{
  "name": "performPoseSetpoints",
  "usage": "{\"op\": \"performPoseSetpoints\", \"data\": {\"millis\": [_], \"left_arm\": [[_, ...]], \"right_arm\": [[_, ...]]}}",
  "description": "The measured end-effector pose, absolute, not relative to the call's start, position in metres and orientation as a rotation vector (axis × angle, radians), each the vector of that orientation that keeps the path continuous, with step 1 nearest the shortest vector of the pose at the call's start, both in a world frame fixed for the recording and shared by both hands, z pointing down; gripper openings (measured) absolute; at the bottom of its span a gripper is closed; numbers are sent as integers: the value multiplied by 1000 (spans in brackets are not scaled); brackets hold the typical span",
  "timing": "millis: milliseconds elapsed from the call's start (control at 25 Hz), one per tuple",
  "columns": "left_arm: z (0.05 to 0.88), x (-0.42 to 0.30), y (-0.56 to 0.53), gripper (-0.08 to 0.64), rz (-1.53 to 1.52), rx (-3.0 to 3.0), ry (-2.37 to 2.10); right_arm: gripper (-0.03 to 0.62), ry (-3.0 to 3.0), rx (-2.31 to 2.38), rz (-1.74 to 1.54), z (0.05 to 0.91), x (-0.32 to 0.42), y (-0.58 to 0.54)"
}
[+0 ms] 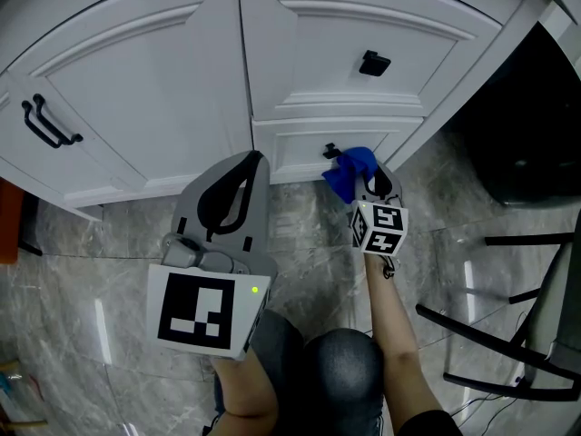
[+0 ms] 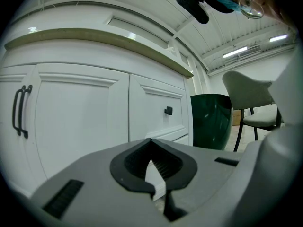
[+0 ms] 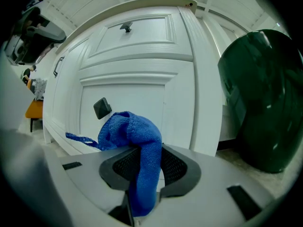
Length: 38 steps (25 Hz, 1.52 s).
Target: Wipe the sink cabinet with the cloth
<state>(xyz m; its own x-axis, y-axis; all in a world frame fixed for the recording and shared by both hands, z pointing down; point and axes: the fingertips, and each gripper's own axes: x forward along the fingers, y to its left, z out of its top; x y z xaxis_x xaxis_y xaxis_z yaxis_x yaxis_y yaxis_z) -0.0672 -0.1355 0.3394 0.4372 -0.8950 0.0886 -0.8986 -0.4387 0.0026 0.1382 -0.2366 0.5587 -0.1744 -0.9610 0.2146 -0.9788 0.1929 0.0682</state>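
Right gripper (image 3: 150, 151) is clamped on the blue cloth (image 3: 135, 138), held up by the sink cabinet's (image 1: 163, 89) lower drawer (image 1: 300, 148), just beside its black knob (image 3: 102, 108). Left gripper (image 2: 150, 142) has its jaws closed on nothing. 1 dark green bin (image 3: 262, 98) stands beside the cabinet.

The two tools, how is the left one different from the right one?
The right tool pinches a blue cloth; the left tool is shut on nothing. The right tool is close to the lower drawer; the left tool is farther back. Both are grey with black pads.
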Motion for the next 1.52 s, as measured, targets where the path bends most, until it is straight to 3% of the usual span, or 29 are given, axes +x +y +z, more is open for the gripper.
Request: {"op": "performPoseSetpoints", "data": {"millis": [840, 1200, 1520], "left_arm": [[345, -52, -141, 3, 107, 2629, -1596], [347, -54, -143, 3, 105, 2624, -1598], [345, -62, -141, 3, 98, 2609, -1618]], "right_arm": [[115, -2178, 1950, 160, 564, 178, -234], [117, -2077, 2139, 300, 567, 231, -238], [115, -2080, 2150, 295, 567, 225, -233]]}}
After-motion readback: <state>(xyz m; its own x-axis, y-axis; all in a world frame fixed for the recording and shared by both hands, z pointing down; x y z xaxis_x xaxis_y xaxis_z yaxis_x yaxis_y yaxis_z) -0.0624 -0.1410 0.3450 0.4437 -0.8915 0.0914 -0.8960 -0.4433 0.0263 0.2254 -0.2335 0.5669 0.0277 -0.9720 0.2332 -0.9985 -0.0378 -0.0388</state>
